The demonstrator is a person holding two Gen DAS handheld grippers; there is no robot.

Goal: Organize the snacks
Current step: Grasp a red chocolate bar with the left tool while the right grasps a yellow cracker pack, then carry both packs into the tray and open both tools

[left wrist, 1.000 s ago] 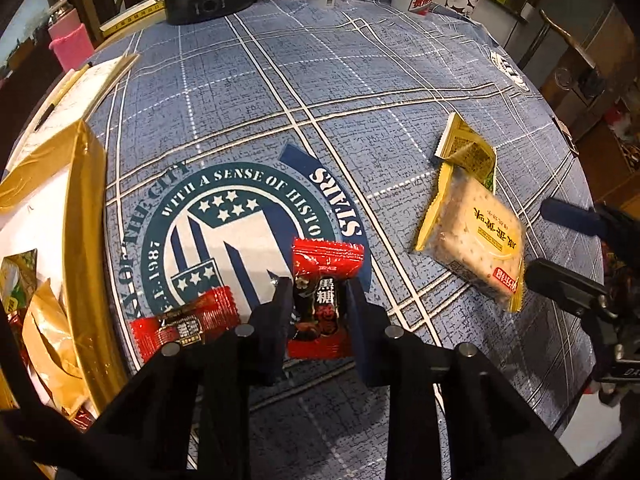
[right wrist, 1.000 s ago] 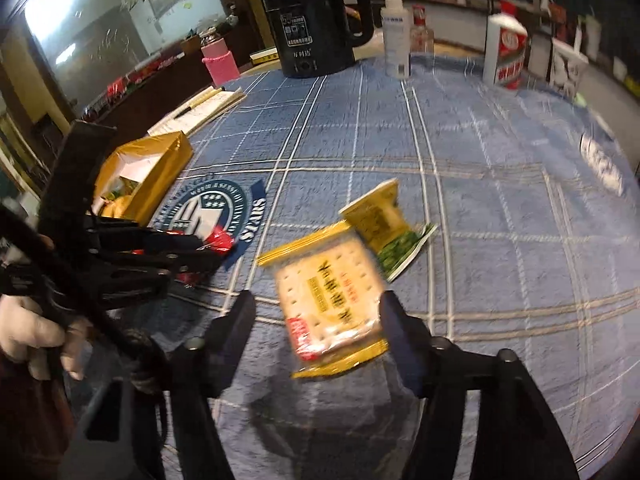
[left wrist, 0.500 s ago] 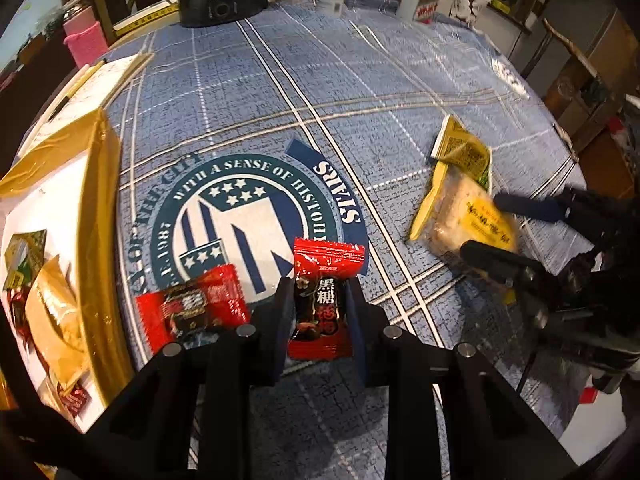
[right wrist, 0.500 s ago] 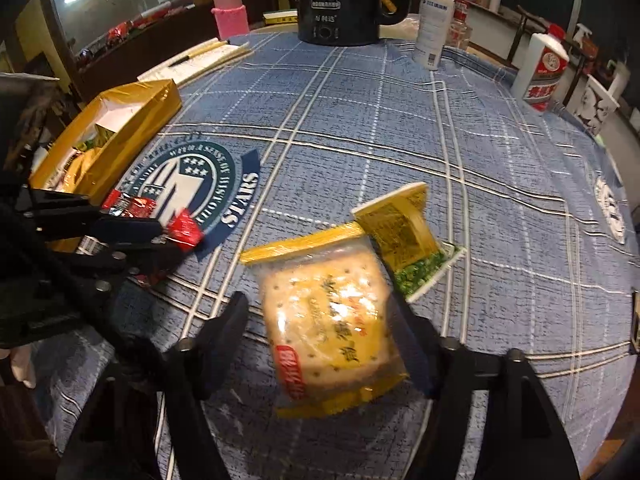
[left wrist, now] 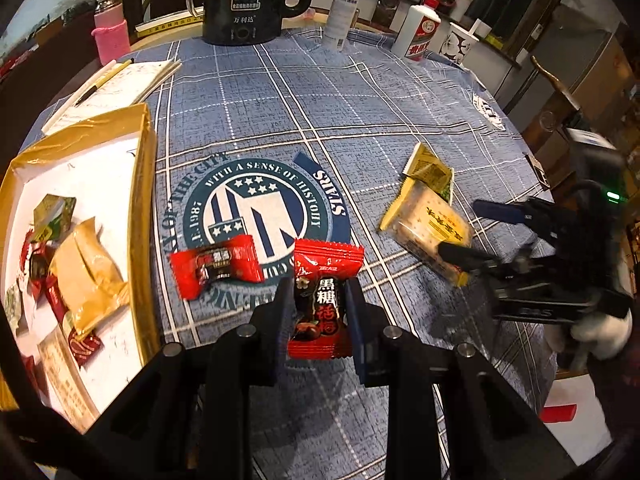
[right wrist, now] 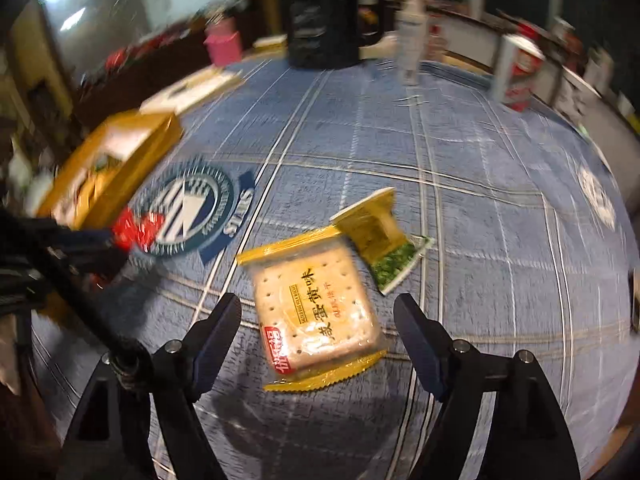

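My left gripper (left wrist: pixel 320 300) is shut on a red candy packet (left wrist: pixel 324 300) with black Chinese print, held above the blue tablecloth. A second red candy packet (left wrist: pixel 216 264) lies on the round emblem to its left. The gold snack box (left wrist: pixel 142 184) with several snacks stands at the far left. My right gripper (right wrist: pixel 318 320) is open, its fingers on either side of a yellow cracker packet (right wrist: pixel 316 304) lying on the cloth. A yellow-green packet (right wrist: pixel 380 236) lies just behind the crackers. The right gripper (left wrist: pixel 476 228) also shows in the left wrist view by the crackers (left wrist: pixel 428 228).
A black kettle (left wrist: pixel 252 0), pink bottle (left wrist: pixel 110 28), white spray bottle (left wrist: pixel 344 12), white-red bottle (left wrist: pixel 418 32) and paper cup (left wrist: pixel 458 46) stand along the table's far edge. A notepad with pen (left wrist: pixel 116 88) lies behind the gold box.
My left gripper has lifted and pulled back with the red packet. My right gripper has closed in on the cracker packet, fingers now astride it; its view is motion-blurred.
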